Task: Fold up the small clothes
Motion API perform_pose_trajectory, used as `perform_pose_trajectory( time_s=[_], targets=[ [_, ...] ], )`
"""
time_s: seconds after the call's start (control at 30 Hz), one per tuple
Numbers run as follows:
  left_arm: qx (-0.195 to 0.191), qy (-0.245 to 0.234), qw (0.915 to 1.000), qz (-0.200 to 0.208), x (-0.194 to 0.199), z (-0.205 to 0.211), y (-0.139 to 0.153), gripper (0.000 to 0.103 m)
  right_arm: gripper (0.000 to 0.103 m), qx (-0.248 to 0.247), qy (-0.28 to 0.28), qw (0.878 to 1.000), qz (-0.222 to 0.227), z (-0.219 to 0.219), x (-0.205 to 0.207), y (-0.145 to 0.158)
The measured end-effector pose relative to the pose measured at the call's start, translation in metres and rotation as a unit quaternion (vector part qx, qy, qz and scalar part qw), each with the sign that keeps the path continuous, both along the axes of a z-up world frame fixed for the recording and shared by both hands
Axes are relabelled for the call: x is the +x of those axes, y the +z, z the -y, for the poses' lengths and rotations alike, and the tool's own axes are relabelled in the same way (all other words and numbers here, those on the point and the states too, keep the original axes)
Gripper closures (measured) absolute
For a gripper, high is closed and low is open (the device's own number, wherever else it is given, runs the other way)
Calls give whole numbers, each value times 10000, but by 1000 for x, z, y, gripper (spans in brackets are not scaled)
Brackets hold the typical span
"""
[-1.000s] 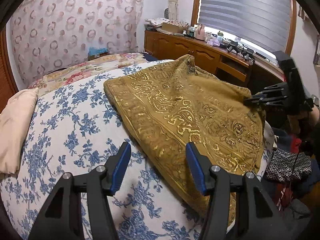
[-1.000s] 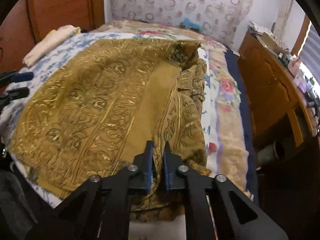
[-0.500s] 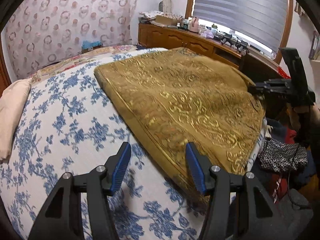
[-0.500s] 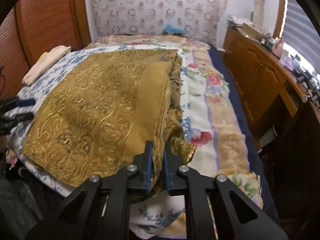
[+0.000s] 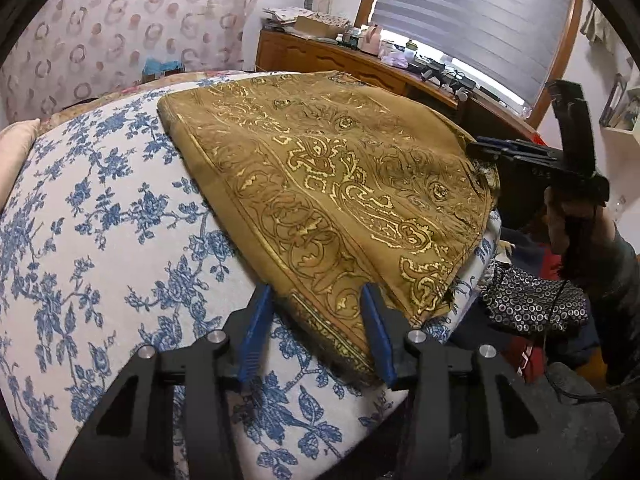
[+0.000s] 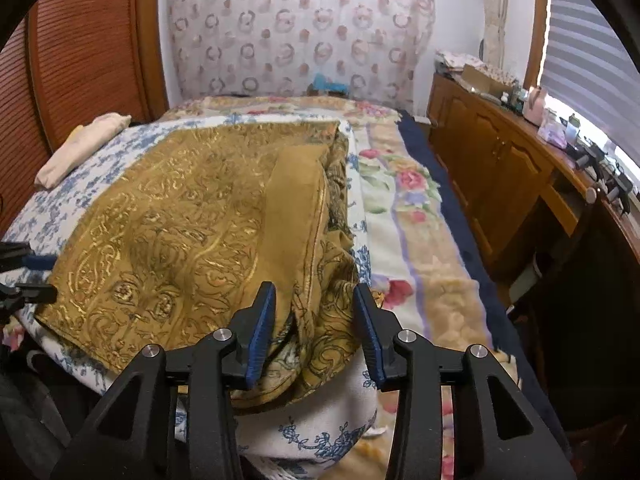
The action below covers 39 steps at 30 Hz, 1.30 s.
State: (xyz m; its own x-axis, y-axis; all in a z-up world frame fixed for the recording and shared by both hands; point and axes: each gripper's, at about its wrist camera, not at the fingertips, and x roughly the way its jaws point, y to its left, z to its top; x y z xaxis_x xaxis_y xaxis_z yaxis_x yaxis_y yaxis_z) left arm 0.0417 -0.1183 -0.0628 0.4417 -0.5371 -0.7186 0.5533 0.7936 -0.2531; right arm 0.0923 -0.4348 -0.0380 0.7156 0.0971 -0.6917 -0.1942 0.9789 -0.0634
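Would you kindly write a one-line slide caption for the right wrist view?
Right gripper, jaws just opened, straddles the bunched near edge of the gold-patterned cloth spread on the floral bed cover.

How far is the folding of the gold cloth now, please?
Done: the gold cloth lies folded over once on the bed. In hand: the right gripper has just opened its jaws, releasing a bunched corner; the left gripper is closing around the near edge. Left: further folds.

Mustard-gold cloth (image 5: 340,184) bears gold paisley scrolls; the bedsheet (image 5: 100,240) is white with blue flowers; the curtain (image 6: 296,28), upper centre, shows pink rings.
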Motion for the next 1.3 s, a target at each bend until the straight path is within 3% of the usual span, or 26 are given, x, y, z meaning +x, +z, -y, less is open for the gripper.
perform_pose_trajectory(
  time_s=[0.17, 0.3, 0.47, 0.63, 0.73, 1.07, 1.3],
  targets=[
    [-43, 8, 10000, -62, -3, 0, -1, 66, 51, 149, 78, 9995, 275, -6, -9, 16],
    [-112, -49, 9999, -42, -5, 2, 2, 100, 47, 240, 262, 9987, 367, -18, -14, 24],
    [-619, -78, 9980, 83, 5, -2, 36, 102, 40, 325, 654, 9968, 324, -37, -18, 23],
    [-718, -190, 9954, 601, 19, 10, 78, 103, 37, 438, 1022, 9936, 205, -59, -23, 20],
    [-765, -221, 9945, 676, 37, 19, 91, 103, 36, 526, 1213, 9911, 127, -67, -27, 18],
    [-747, -90, 9942, 774, 66, 33, 99, 103, 33, 532, 1396, 9888, -6, -64, -34, 13],
    [-861, 14, 9933, 775, 69, 28, 103, 103, 32, 83, 1473, 9885, -341, -64, -29, -20]
  ],
)
